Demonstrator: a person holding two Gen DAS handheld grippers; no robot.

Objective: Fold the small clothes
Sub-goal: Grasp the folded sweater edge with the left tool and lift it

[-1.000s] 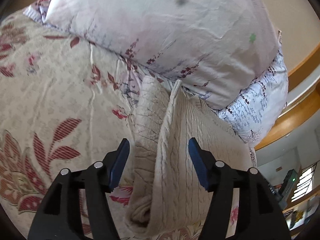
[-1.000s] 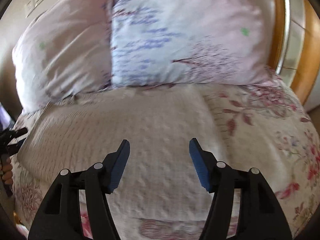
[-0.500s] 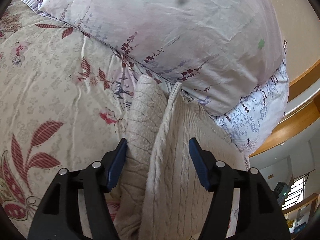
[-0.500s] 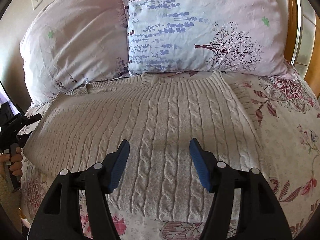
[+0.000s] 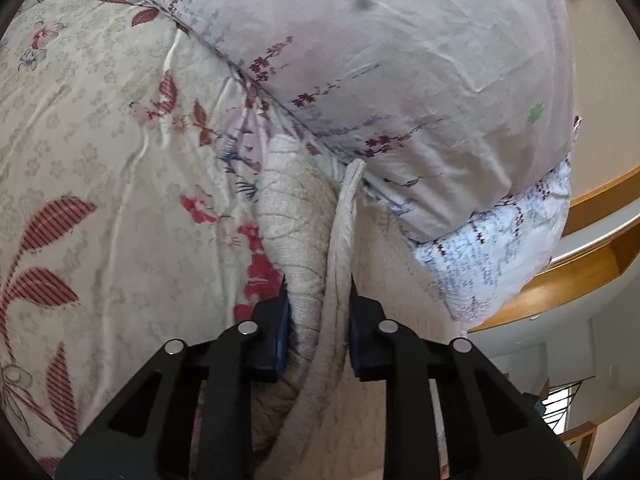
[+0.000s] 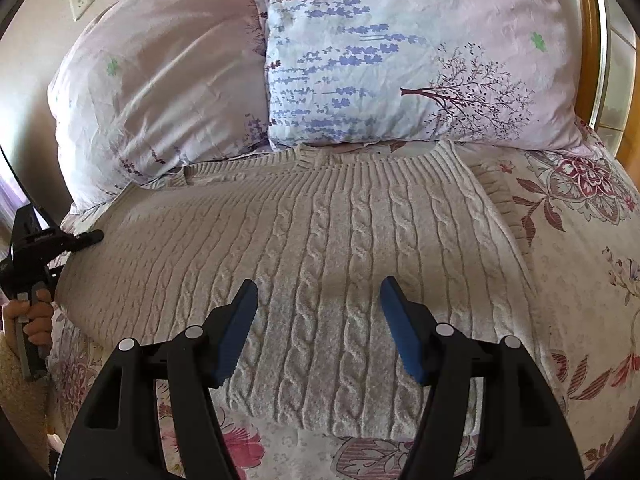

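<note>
Left gripper [image 5: 318,312] has closed its fingers on the sweater's [image 6: 320,248] left side edge. Right gripper [image 6: 318,322] hangs wide open, empty, above the lower middle. Beyond, the sweater lies flat on the bedspread [image 6: 580,264], collar against the pillows [image 6: 400,52].

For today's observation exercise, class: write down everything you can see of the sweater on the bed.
The sweater is cream cable-knit, apparently wool or similar yarn, with a ribbed round collar next to the pillows. It lies flat, front up, on the floral bedspread, its right sleeve tucked under the body. The left claw is shut on its left edge, bunching the knit into a raised fold. The right claw hovers open above the lower body; whether it touches the knit is unclear.
</note>
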